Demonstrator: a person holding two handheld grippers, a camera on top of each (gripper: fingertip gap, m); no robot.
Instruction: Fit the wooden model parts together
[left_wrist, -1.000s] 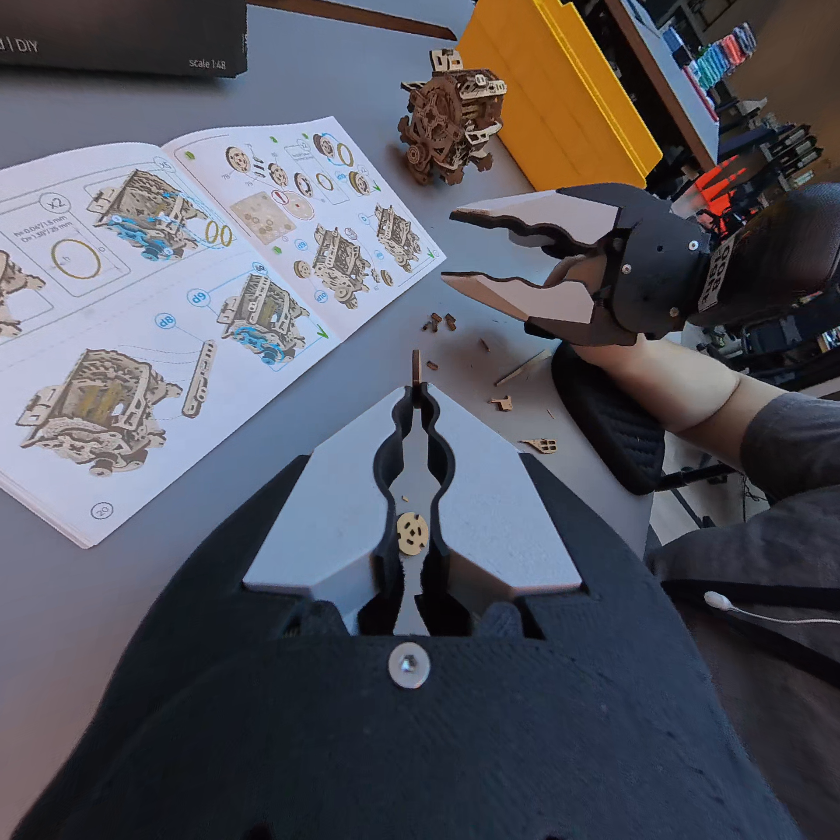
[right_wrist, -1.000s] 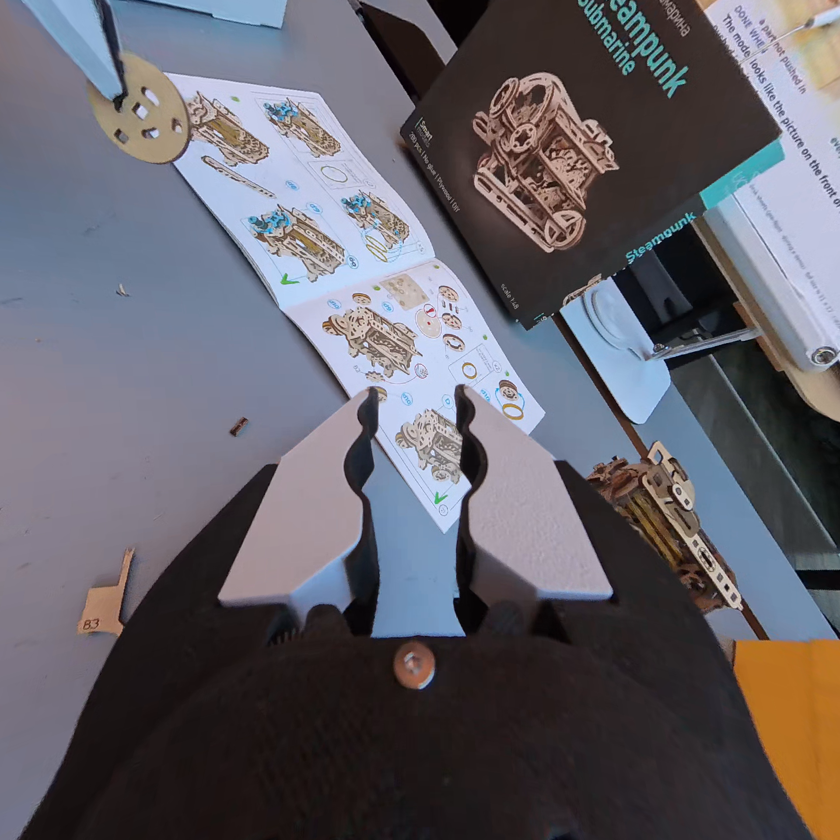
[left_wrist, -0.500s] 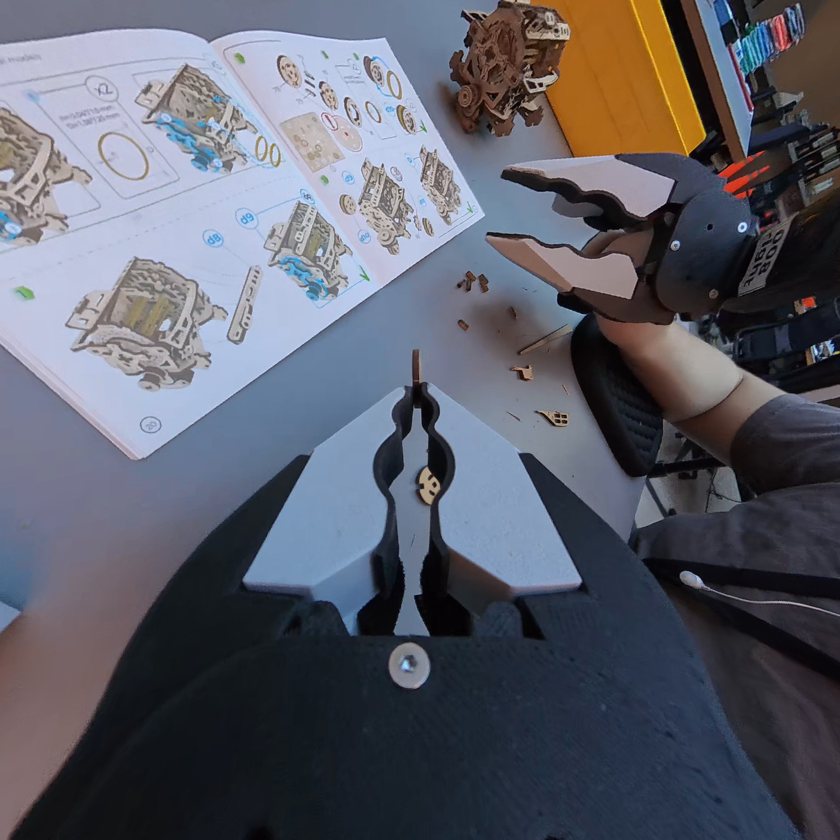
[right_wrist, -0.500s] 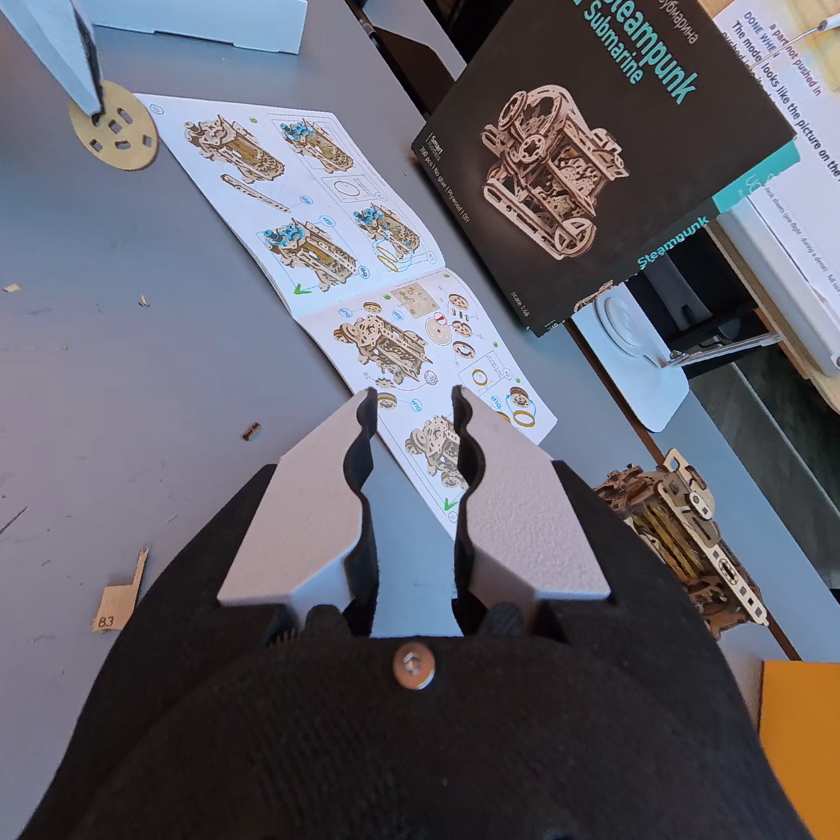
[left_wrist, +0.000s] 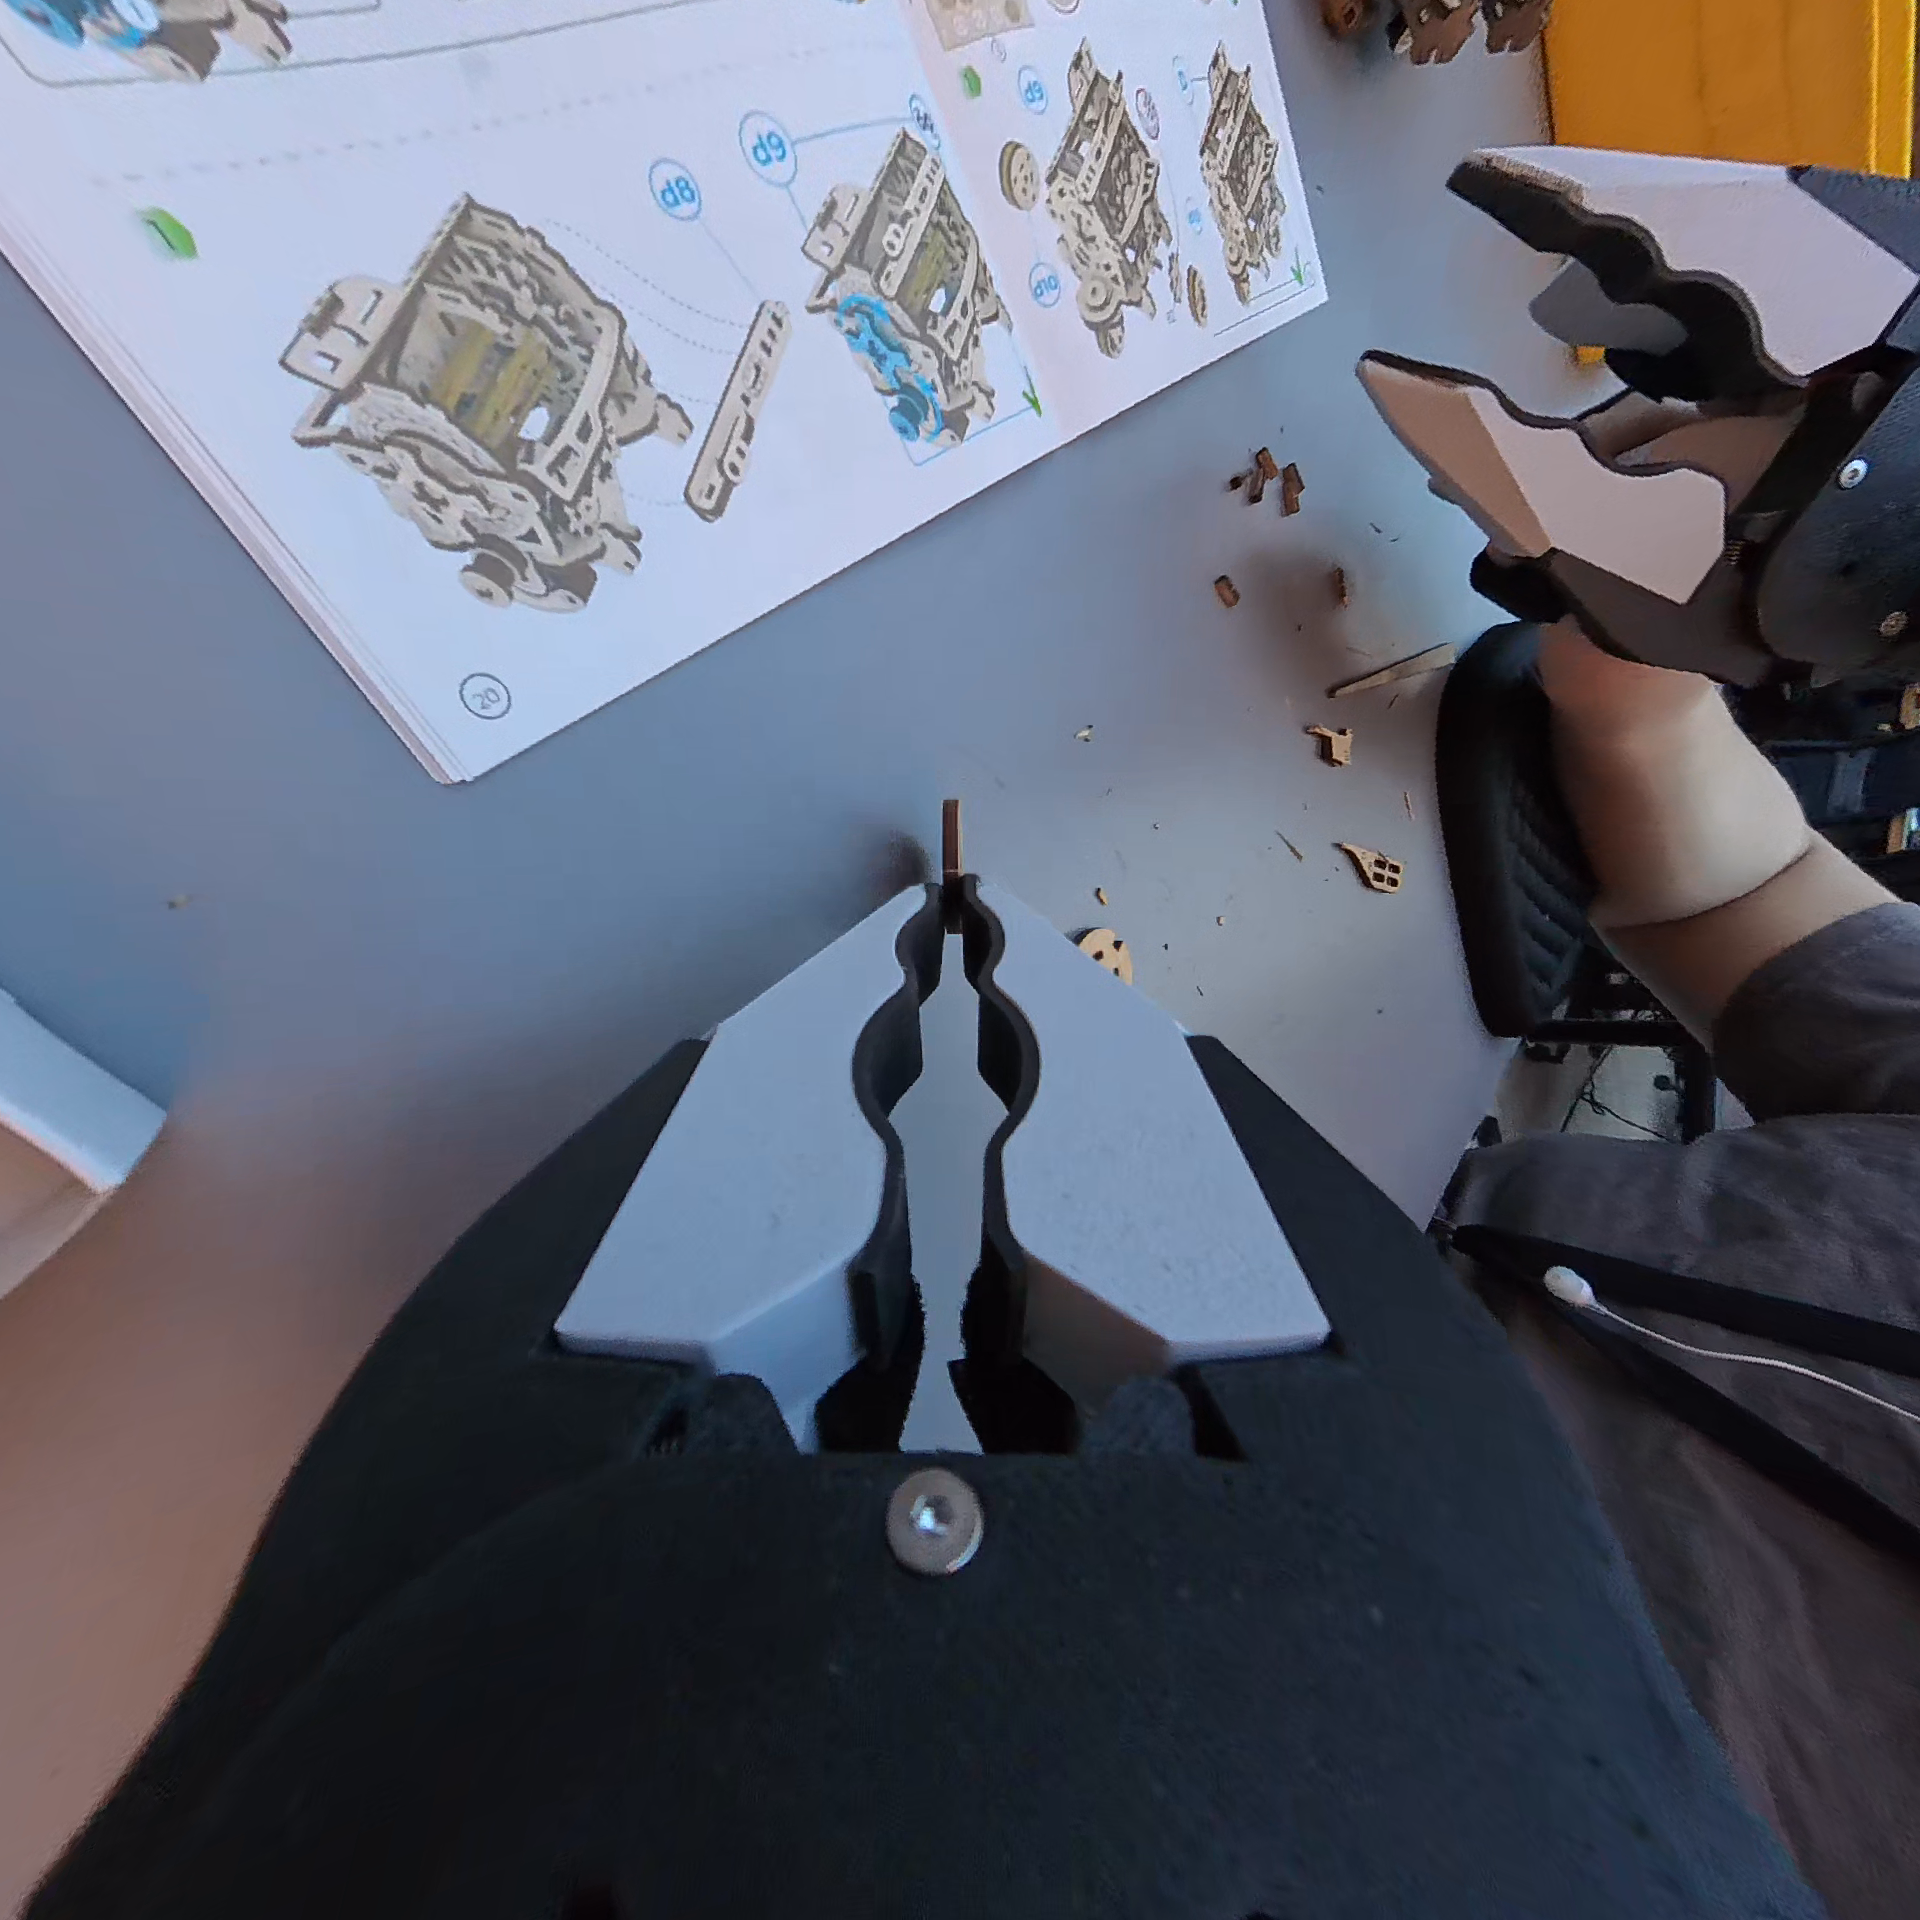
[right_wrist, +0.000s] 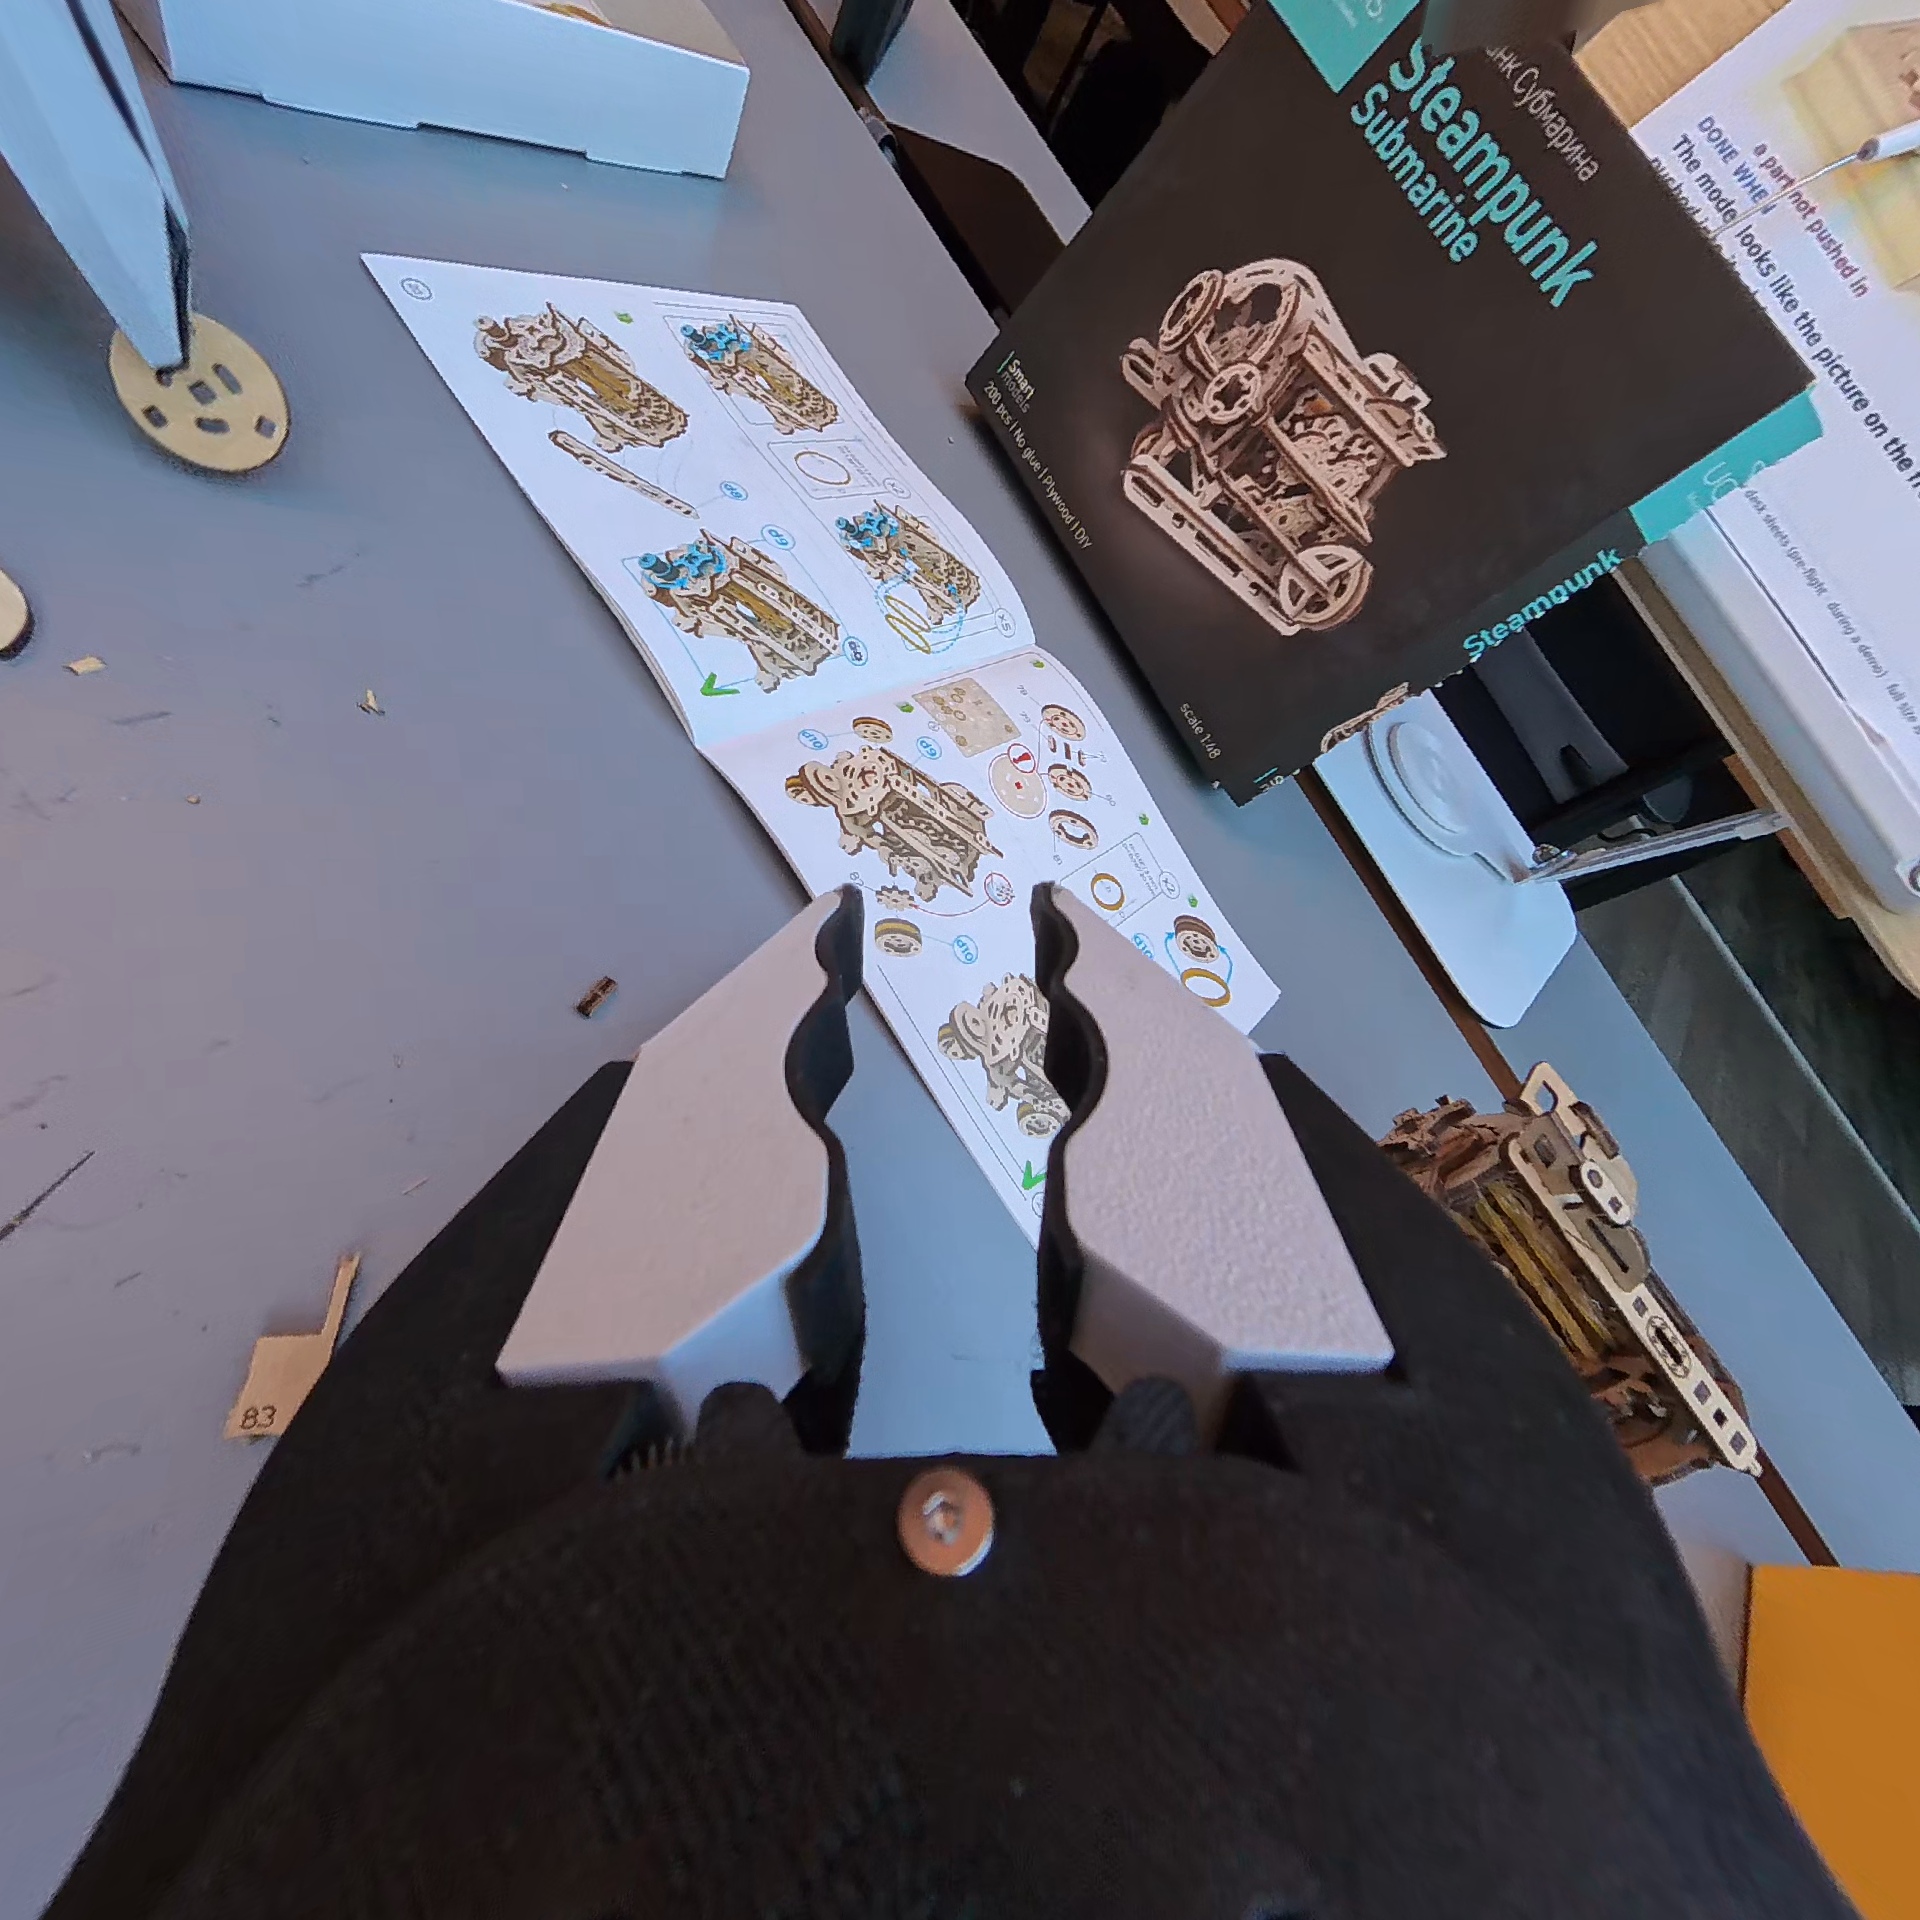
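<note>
My left gripper (left_wrist: 951, 896) is shut on a thin round wooden disc (left_wrist: 951, 844), seen edge-on at its tips. In the right wrist view the left gripper (right_wrist: 161, 348) holds that holed disc (right_wrist: 197, 395) upright, low over the grey table, at or just above its surface. My right gripper (right_wrist: 945, 914) is open and empty above the open instruction booklet (right_wrist: 748, 582). It also shows in the left wrist view (left_wrist: 1418, 275), open at the upper right. The assembled wooden model (right_wrist: 1558, 1268) stands on the table to its right.
A second small wooden disc (left_wrist: 1107, 951) lies on the table (left_wrist: 727, 831) beside my left fingers. Wood scraps (left_wrist: 1330, 743) are scattered near the table's edge. A black kit box (right_wrist: 1403, 395), a white box (right_wrist: 447, 73) and a yellow bin (left_wrist: 1714, 73) stand around. Left tips to right tips: about 20 centimeters.
My left gripper has dropped down towards the table with the disc still in it. The right gripper has stayed open and moved little.
</note>
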